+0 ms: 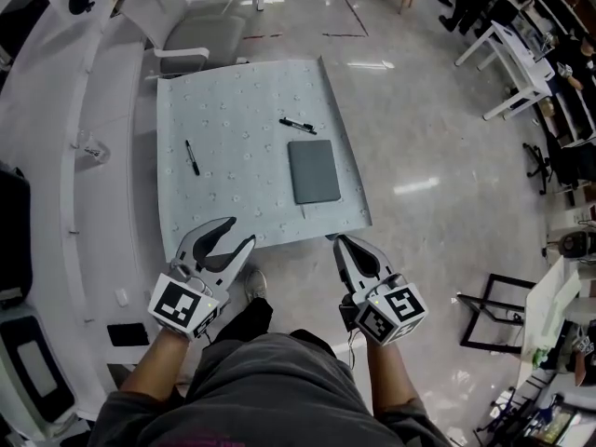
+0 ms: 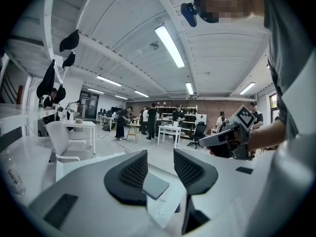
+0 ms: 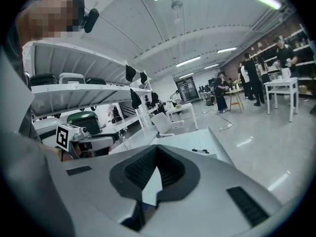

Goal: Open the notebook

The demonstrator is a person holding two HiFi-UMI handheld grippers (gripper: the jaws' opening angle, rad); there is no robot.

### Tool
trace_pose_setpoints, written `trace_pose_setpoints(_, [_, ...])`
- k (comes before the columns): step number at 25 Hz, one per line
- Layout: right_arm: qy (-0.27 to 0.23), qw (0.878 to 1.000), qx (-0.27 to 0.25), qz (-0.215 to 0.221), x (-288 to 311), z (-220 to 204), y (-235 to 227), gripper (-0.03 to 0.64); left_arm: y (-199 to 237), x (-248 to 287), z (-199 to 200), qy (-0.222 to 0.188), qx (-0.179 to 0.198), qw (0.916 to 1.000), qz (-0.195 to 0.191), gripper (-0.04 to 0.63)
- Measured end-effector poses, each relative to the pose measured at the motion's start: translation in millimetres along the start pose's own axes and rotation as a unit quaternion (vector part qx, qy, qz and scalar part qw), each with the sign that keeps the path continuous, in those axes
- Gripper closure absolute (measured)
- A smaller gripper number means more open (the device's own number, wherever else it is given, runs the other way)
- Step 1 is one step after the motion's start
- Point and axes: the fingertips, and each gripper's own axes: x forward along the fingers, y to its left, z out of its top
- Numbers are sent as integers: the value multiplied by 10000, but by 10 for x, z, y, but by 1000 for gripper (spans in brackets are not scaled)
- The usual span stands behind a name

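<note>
Both grippers are hanging at the near edge of the counter, lower centre of the head view, not yet over it.

Left gripper: I am holding its jaws well apart, with nothing between them. In its own view only floor and counter are showing through the gap.

Right gripper: its jaws are meeting at the tips and gripping nothing. Only a pale wedge of counter is showing through the hollow behind the tips.

The flat grey closed notebook is lying on the speckled pale cover of the counter, right of centre and inside the near edge. Its long axis is running up the frame, away from me, leaning slightly.

From the right jaws it is sitting up-frame and a little left. From the left jaws it is sitting up-frame and well right. I am judging the right gripper the nearer one. Its jaws would need parting before they could take a cover edge.

Two black pens are lying apart from the notebook: one just beyond its far end, one at the left.

Hard to make out: which long edge is the spine. A thin strand at the near short edge may be a ribbon. I cannot tell.
</note>
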Motion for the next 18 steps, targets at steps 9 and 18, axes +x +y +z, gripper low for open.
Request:
trace_pose_setpoints(9, [50, 10000, 18, -79, 327, 77, 21, 614, 302, 72, -41, 67, 18, 9999, -84, 430])
trace_pose_setpoints(18, [73, 10000, -13, -45, 464, 143, -38, 615, 374, 208, -87, 109, 0, 9999, -117, 430])
